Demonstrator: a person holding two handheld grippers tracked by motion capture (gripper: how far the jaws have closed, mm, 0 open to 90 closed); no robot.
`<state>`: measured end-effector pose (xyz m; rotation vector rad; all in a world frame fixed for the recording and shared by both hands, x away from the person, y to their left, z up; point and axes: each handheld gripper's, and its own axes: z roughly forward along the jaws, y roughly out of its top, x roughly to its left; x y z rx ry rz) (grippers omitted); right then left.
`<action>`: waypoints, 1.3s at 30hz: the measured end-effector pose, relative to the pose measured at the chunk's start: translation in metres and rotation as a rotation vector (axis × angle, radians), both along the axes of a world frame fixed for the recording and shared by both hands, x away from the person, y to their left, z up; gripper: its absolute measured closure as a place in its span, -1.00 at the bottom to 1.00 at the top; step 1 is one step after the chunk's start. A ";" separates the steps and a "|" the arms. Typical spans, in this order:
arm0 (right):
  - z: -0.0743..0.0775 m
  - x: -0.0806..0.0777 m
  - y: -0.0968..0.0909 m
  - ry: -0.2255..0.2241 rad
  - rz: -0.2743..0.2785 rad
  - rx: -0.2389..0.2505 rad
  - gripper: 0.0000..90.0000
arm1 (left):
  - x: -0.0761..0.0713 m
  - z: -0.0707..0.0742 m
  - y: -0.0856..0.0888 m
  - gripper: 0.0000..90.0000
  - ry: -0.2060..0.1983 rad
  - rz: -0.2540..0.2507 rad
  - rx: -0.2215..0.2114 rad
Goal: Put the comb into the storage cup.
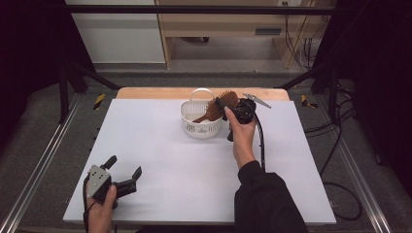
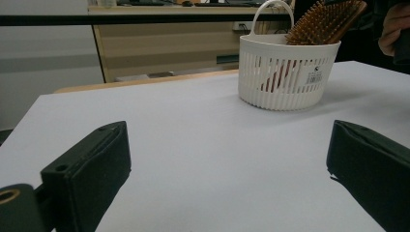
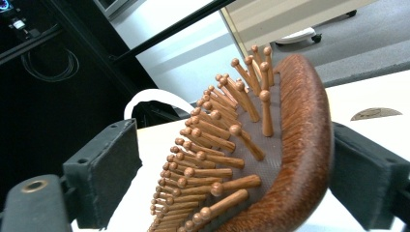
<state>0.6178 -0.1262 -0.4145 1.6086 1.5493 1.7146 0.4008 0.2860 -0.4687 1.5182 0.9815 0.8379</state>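
Two grippers are in my hands, and the right gripper is the busy one. Between its jaws sits the head of a wooden hairbrush, bristle pegs turned toward the left-hand pad as its own camera sees it, the rounded wooden back toward the right-hand pad. A clear gap shows between the pegs and the left-hand pad; at the other pad the wooden back lies very close, and I cannot tell whether they touch. So the jaws stand loosened around the brush head rather than clamped on it.

Just below and beyond this gripper, the brush runs slanting down into a white slotted basket, its handle inside and its head poking out over the rim on the side nearest my right hand. The basket's thin looped handle arches up just past the pegs. My dark sleeve trails back from that hand toward me, and the cable hangs down beside my wrist.

Well apart from all this, near my edge of the white table, my left gripper hovers low with its jaws spread wide and nothing between them. From its camera, the basket stands far ahead and to the right, the hairbrush leaning out of its top.
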 end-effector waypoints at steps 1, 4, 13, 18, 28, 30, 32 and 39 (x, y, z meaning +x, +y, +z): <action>0.000 0.000 0.000 -0.001 0.000 0.000 -0.78 | 0.000 0.000 0.000 -0.96 0.000 0.000 0.000; 0.002 -0.001 0.000 -0.010 0.000 -0.004 -0.82 | 0.000 0.000 0.000 -0.96 0.000 0.000 0.001; 0.006 -0.004 0.000 -0.031 -0.003 -0.018 -0.83 | 0.000 0.000 0.000 -0.96 0.000 0.000 0.001; 0.007 -0.005 -0.001 -0.031 -0.010 -0.019 -0.82 | 0.000 0.000 0.001 -0.96 0.001 0.003 -0.004; 0.014 -0.010 -0.003 -0.074 -0.029 -0.058 -0.81 | 0.000 0.000 0.001 -0.96 0.002 0.003 -0.001; 0.015 -0.011 -0.003 -0.073 -0.028 -0.066 -0.81 | 0.000 -0.001 0.001 -0.96 0.004 0.009 -0.004; 0.016 -0.012 -0.005 -0.079 -0.035 -0.067 -0.80 | -0.001 -0.001 0.002 -0.96 0.005 0.014 -0.006; 0.021 -0.019 -0.012 -0.090 -0.032 -0.075 -0.81 | 0.000 -0.001 0.002 -0.95 0.006 0.018 -0.005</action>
